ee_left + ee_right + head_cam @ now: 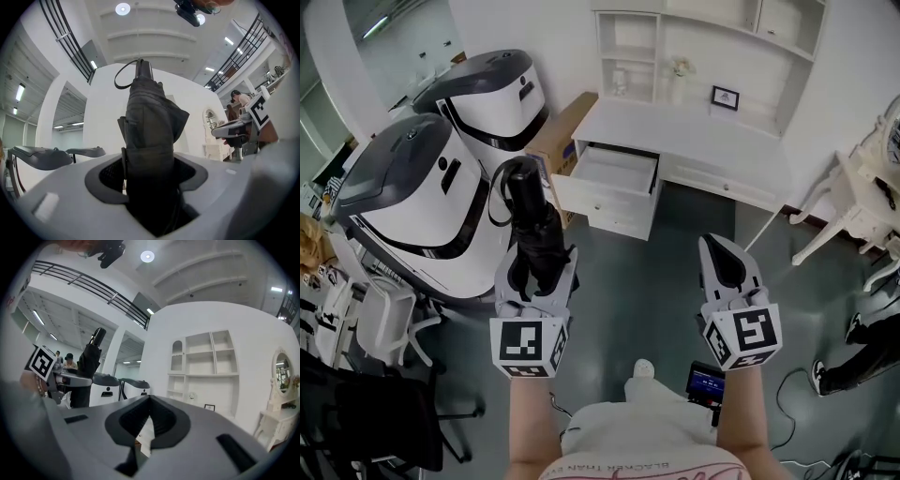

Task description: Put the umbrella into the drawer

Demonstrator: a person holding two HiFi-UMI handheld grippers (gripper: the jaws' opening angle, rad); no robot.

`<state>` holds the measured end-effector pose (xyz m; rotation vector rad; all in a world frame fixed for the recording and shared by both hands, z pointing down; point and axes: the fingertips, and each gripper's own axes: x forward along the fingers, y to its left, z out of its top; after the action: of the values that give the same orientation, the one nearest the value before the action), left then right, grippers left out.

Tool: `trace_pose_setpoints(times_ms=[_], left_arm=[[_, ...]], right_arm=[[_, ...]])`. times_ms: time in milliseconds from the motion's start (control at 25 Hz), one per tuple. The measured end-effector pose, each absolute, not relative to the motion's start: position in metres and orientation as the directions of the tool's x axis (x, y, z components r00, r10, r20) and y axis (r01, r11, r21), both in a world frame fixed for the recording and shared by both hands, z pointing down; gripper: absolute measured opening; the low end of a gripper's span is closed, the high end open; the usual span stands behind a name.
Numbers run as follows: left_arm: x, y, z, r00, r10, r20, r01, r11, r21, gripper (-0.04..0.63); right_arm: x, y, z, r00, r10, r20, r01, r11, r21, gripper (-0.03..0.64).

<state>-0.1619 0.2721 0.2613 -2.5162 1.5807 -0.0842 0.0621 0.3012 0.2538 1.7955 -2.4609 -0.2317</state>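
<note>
Left gripper [536, 267] clamped on folded black umbrella [530, 216], which stood upright between the jaws, wrist loop at the top. Right gripper [724, 262] jaws together, nothing in them, held level beside the left. Ahead, drawer [609, 211] pulled open from white desk [694, 131], well apart from both grippers. Cardboard box [558, 136] leaned just left of the drawer. Two large white-and-dark machines [412, 202] crowded the left side; white chair [853, 206] at right

I read the left gripper [536, 270] clamped on the umbrella [530, 211]; right gripper [724, 262] closed, empty; drawer [602, 208] open ahead, under the desk [694, 131].
</note>
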Motion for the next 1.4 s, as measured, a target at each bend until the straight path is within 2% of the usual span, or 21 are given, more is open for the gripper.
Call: trace_pose_setpoints(times_ms=[560, 1040, 1400], left_arm=[[-0.09, 0.18, 0.272, 0.407, -0.913, -0.009, -0.904, -0.401, -0.15, 0.276], [-0.069, 0.129, 0.273, 0.426, -0.905, -0.007, -0.897, -0.422, -0.133, 0.278], [-0.068, 0.048, 0.281, 0.442, -0.897, -0.001, -0.891, -0.439, -0.116, 0.278]], right_arm=[[0.135, 0.21, 0.268, -0.32, -0.947, 0.007, -0.933, 0.317, 0.171, 0.006], [0.157, 0.17, 0.275, -0.285, -0.958, 0.008, -0.947, 0.283, 0.151, 0.006], [0.16, 0.102, 0.28, -0.254, -0.967, 0.016, -0.955, 0.253, 0.154, 0.008]])
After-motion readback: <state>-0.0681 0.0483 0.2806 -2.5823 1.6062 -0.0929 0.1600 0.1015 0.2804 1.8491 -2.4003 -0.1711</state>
